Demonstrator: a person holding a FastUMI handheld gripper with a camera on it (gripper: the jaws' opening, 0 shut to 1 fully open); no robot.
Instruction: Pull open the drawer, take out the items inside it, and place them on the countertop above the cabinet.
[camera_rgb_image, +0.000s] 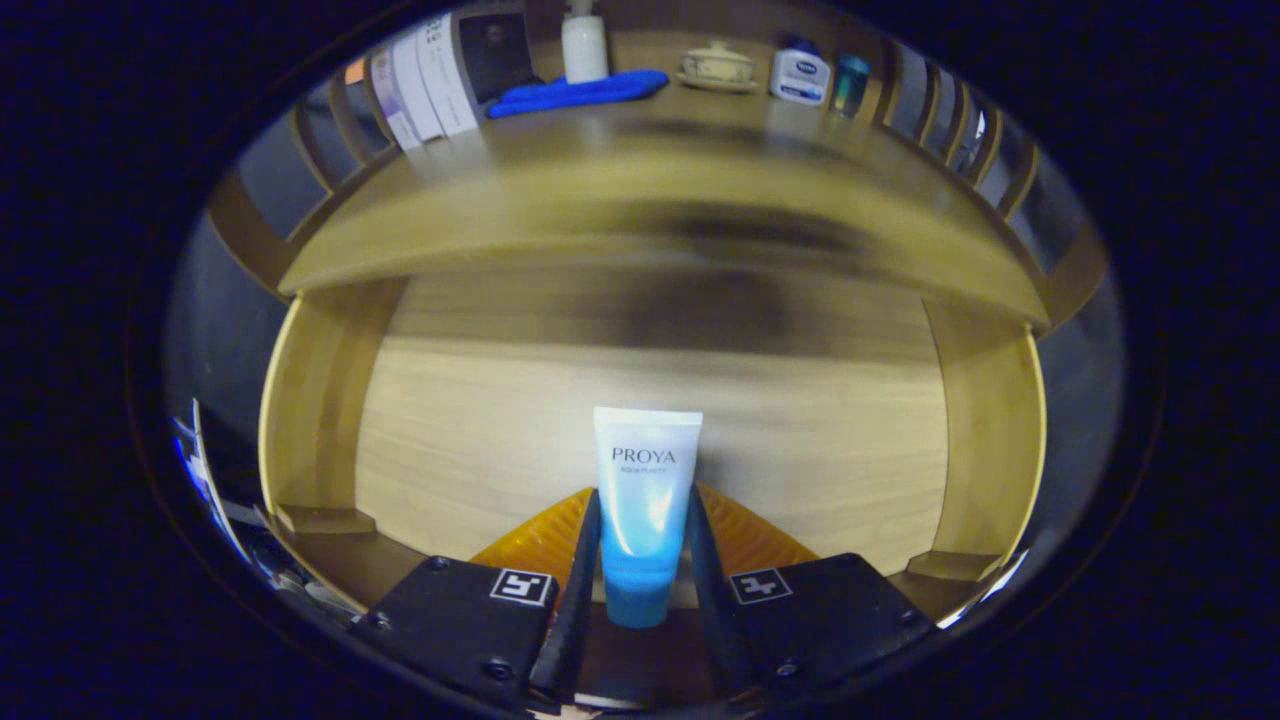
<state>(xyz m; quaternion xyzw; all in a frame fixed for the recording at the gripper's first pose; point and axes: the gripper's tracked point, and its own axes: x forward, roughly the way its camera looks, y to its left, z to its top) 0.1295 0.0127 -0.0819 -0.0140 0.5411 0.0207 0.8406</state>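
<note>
- The two-finger gripper (642, 560), low in the middle of the frame, is closed around a white-to-blue plastic squeeze tube (645, 500); both black fingers (578, 570) press its sides just above the blue cap end.
- The tube stands cap-down between the fingers, above the pale wooden open drawer (480, 430) filling the centre of the frame.
- It looks light and soft-walled, with a glossy, probably slippery skin; a hard squeeze would likely dent it or make it slide.
- The stiffer part near the cap seems the safest place to grip.
- The wooden countertop (560, 190) arches across the upper frame, a blue cloth (580, 92) and white bottle (584, 45) at its back.
</note>
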